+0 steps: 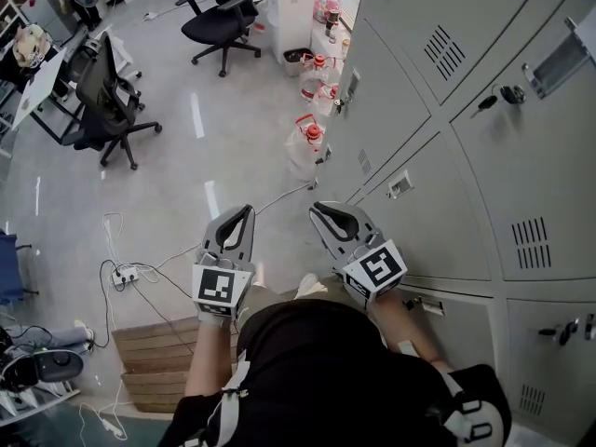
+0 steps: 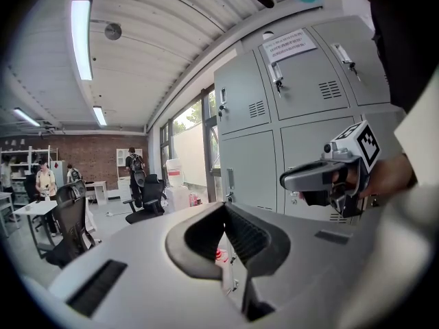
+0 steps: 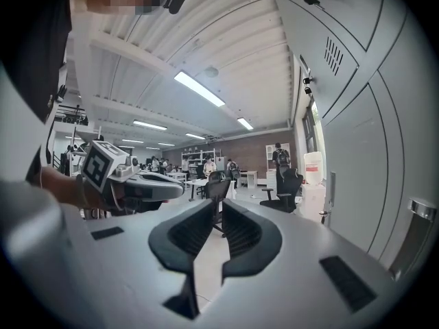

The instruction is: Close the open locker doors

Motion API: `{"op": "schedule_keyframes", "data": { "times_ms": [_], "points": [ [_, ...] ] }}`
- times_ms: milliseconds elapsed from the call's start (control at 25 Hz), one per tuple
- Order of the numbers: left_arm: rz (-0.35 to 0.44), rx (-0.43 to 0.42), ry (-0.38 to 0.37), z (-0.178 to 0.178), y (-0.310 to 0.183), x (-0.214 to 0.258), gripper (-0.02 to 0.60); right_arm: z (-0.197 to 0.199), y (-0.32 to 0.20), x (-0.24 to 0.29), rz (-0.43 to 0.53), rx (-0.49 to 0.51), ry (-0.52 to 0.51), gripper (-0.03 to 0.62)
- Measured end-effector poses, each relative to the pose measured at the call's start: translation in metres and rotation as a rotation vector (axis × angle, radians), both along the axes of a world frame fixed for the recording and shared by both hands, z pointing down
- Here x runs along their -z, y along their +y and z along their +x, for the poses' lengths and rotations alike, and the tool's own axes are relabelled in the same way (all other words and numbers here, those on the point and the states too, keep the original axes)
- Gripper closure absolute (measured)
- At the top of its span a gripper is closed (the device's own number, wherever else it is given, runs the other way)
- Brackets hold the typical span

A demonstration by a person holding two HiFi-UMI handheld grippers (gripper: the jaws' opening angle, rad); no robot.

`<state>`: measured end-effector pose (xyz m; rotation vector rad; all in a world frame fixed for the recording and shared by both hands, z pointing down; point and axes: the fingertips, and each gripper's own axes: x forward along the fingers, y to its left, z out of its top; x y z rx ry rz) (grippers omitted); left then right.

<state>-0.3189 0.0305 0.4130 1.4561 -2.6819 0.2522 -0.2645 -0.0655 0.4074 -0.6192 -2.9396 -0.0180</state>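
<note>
A bank of grey lockers (image 1: 447, 184) fills the right side of the head view. Its doors carry vents, label holders and keyed handles (image 1: 494, 96), and every door in sight lies flush. My left gripper (image 1: 246, 210) is held over the floor left of the lockers, shut, with nothing in it. My right gripper (image 1: 317, 210) hovers close to the lower locker doors, also shut and empty. The left gripper view shows its jaws (image 2: 224, 208) closed, the right gripper beside them and the lockers (image 2: 302, 81) behind. In the right gripper view a locker door (image 3: 357, 156) runs along the right.
Clear water jugs (image 1: 305, 142) stand on the floor at the foot of the lockers. Black office chairs (image 1: 107, 101) and desks are at the far left. A power strip (image 1: 126, 274) with cables and a wooden pallet (image 1: 158, 361) lie near my feet.
</note>
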Motion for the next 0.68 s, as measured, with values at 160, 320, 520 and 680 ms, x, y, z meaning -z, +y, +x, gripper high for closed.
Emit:
{"op": "schedule_keyframes", "data": {
  "times_ms": [160,320,520,680],
  "points": [
    [-0.002,-0.001,0.006,-0.004,0.010,-0.002,0.574,-0.006,0.009,0.000,0.005,0.000,0.003,0.545],
    [-0.002,-0.001,0.009,-0.011,0.021,-0.002,0.574,-0.013,0.020,0.001,0.011,-0.003,0.007,0.545],
    [0.001,-0.009,0.012,-0.023,0.034,0.002,0.574,-0.023,0.032,0.005,0.009,-0.012,0.008,0.545],
    [-0.005,-0.013,0.010,-0.032,0.044,0.004,0.574,-0.031,0.041,0.007,0.002,-0.021,0.010,0.545]
  ]
}}
